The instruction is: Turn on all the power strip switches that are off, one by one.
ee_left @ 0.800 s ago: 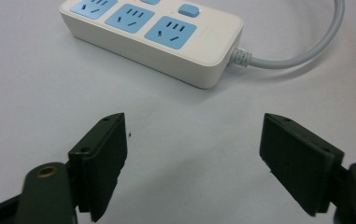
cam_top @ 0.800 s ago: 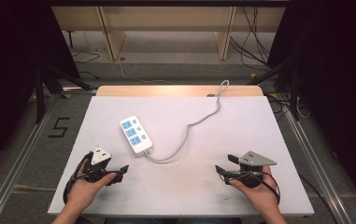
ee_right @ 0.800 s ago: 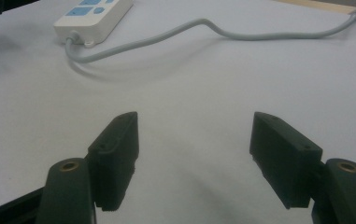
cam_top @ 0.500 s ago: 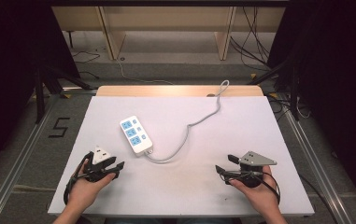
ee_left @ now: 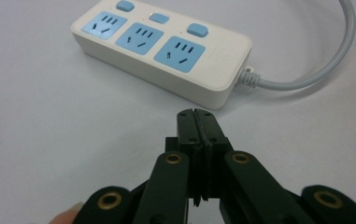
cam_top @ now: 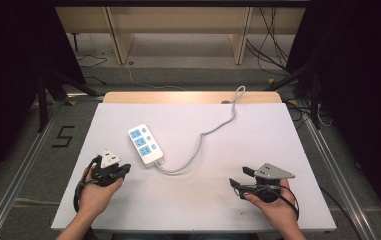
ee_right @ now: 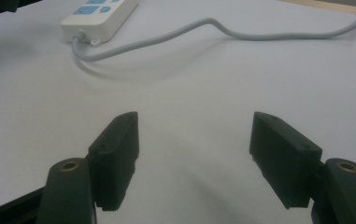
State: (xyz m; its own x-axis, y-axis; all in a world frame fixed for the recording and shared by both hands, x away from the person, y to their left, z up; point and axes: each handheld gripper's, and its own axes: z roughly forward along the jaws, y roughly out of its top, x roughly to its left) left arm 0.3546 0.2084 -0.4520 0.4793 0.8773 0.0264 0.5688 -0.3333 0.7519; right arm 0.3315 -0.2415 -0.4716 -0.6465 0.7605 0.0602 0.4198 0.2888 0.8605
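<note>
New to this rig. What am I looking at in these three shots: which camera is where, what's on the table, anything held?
No robot arm here: a person holds a hand-held two-jaw gripper in each hand. The high view looks down from above the person's side of the white table. The left gripper and the right gripper each carry a camera looking along their own black jaws. On the table lies a white power strip with three blue sockets, its grey cable trailing off the far edge. The left jaws are shut on nothing, tips pointing at the strip; the right jaws stand open and empty.
</note>
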